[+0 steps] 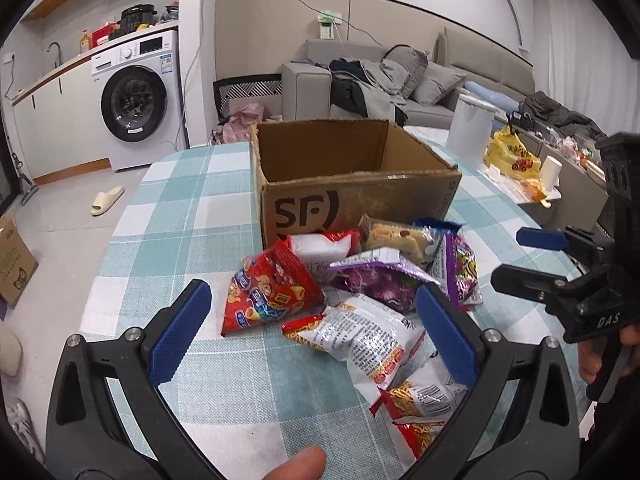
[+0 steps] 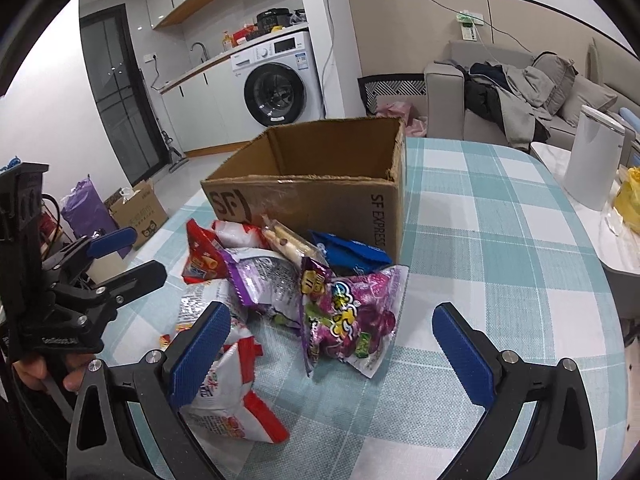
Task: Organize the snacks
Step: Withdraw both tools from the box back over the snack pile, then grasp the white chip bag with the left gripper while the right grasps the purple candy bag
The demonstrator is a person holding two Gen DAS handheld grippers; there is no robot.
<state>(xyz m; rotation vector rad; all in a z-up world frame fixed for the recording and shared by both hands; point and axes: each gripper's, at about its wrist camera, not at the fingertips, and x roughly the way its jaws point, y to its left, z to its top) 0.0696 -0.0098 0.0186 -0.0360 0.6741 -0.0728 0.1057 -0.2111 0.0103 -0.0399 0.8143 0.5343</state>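
Observation:
An open cardboard box (image 1: 352, 196) (image 2: 320, 200) marked SF stands on the checked tablecloth. A pile of snack bags lies in front of it: a red bag (image 1: 268, 294), a purple candy bag (image 2: 348, 316) (image 1: 460, 268), a white and red bag (image 1: 368, 340) (image 2: 224, 392), a blue bag (image 2: 352, 254) and a clear pack of biscuits (image 1: 400, 238) (image 2: 288, 242). My left gripper (image 1: 312, 332) hovers open over the near bags, holding nothing. My right gripper (image 2: 336, 352) is open above the purple candy bag, empty. Each gripper shows at the edge of the other's view.
The table (image 2: 500, 240) carries a white canister (image 2: 592, 160) and a yellow bag (image 1: 512, 156) on its right side. A sofa with clothes (image 1: 380, 80) stands behind, a washing machine (image 1: 136, 100) at the left. A cardboard box (image 2: 140, 210) and a slipper (image 1: 106, 200) lie on the floor.

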